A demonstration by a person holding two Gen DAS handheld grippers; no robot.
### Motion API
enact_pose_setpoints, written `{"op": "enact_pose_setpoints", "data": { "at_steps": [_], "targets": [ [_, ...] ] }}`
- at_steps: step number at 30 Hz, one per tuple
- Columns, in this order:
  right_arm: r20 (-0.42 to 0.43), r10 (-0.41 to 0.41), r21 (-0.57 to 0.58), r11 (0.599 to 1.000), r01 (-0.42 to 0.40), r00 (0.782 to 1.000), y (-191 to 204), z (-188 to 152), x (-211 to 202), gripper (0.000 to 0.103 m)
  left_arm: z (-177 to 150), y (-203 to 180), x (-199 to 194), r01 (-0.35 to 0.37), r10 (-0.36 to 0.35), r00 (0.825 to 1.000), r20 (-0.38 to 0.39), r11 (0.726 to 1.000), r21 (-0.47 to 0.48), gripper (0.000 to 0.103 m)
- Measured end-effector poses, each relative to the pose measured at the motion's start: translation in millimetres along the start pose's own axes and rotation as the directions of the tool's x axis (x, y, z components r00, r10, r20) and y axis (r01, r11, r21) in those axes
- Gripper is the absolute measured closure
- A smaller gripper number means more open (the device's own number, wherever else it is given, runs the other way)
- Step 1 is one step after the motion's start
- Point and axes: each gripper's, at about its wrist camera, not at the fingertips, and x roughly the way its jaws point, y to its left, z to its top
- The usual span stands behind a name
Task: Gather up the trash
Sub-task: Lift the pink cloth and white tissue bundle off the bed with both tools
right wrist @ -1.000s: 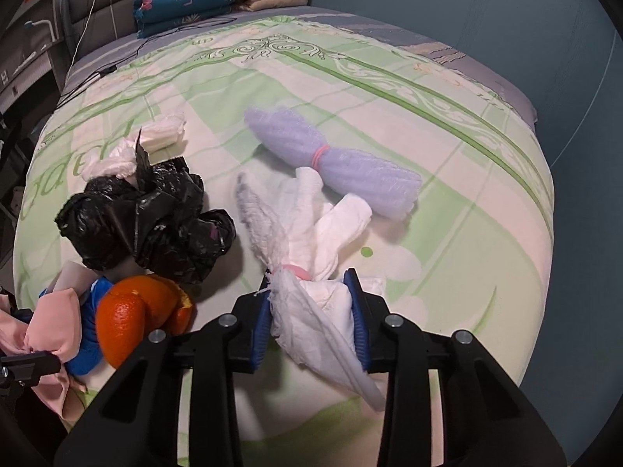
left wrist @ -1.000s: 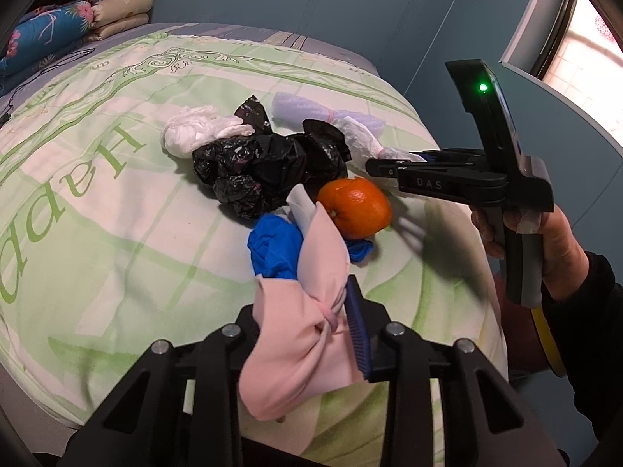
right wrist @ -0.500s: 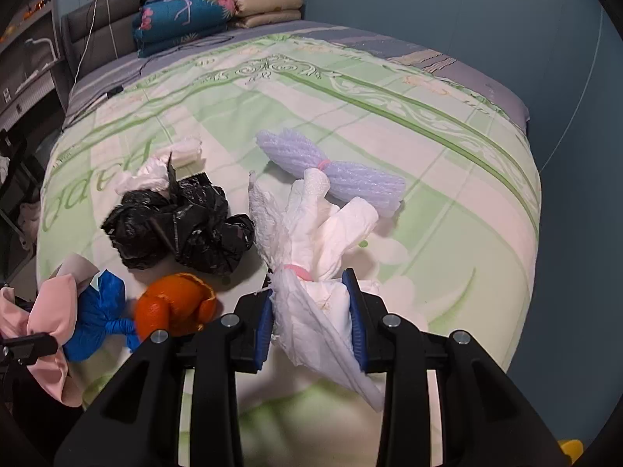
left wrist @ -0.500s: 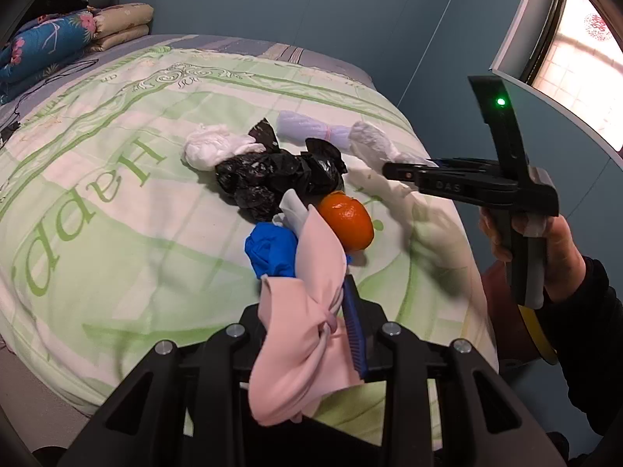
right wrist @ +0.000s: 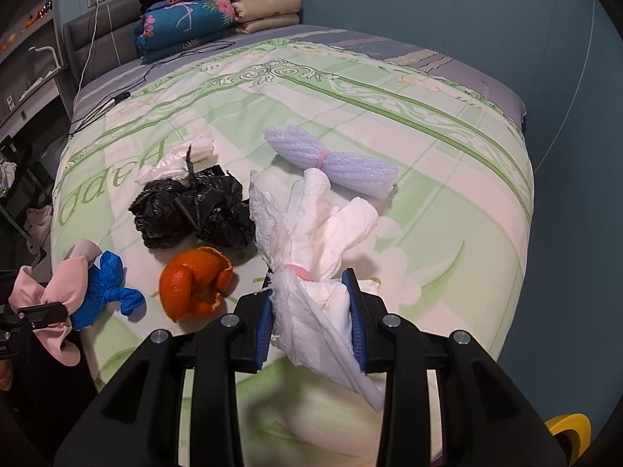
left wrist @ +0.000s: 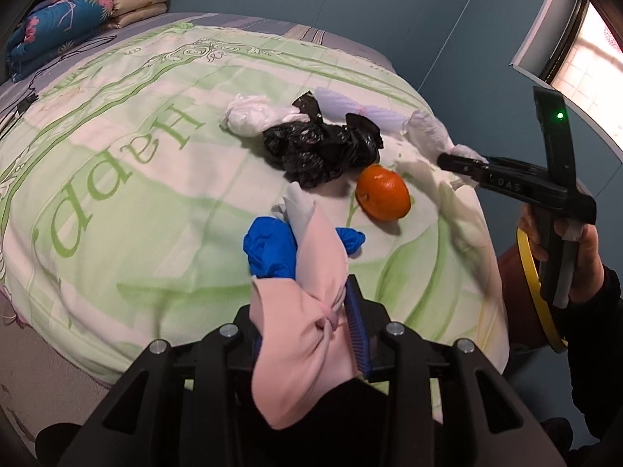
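My left gripper (left wrist: 307, 330) holds a pink cloth bundle (left wrist: 307, 284) tied at the middle, lifted above the bed's near edge. Its jaws are opening slightly, and the pads still press the bundle. My right gripper (right wrist: 311, 323) is shut on a white tissue bundle (right wrist: 311, 233) with a pink band, raised off the bed. On the green bedspread (right wrist: 428, 194) lie an orange peel (right wrist: 194, 284), a crumpled black bag (right wrist: 194, 210), a blue knotted bag (right wrist: 105, 288), a purple foam roll (right wrist: 331, 163) and a white wad (right wrist: 175, 159). The right gripper (left wrist: 459, 163) also shows in the left wrist view.
Folded blankets (right wrist: 218, 15) and a black cable (right wrist: 155, 66) lie by the headboard. A red bin with a yellow rim (left wrist: 525, 292) stands on the floor beside the bed, behind the person's hand (left wrist: 584, 245). Shelves (right wrist: 31, 58) line the far side.
Both grippers have drawn back from the pile and risen a little, each carrying its bundle. The trash on the bed now looks farther away.
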Motion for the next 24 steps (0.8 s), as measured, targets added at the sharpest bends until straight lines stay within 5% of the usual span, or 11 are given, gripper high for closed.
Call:
{"op": "enact_pose_setpoints", "data": {
  "at_steps": [13,16,24],
  "targets": [
    [0.044,0.035,-0.026,0.999,-0.034,0.998,13,0,-24,0.072,-15,13,-24,-0.031,0.031,0.999,0.006,0.999,-0.026,0.069],
    [0.052,0.036,-0.032,0.999,-0.034,0.998,15,0,-28,0.072,-15,12,-30,-0.058,0.058,0.998,0.02,0.998,0.0,0.083],
    [0.064,0.049,-0.024,0.999,-0.047,0.997,14,-3,-35,0.072,-12,12,-40,-0.088,0.087,0.995,0.055,0.996,0.012,0.089]
  ]
}}
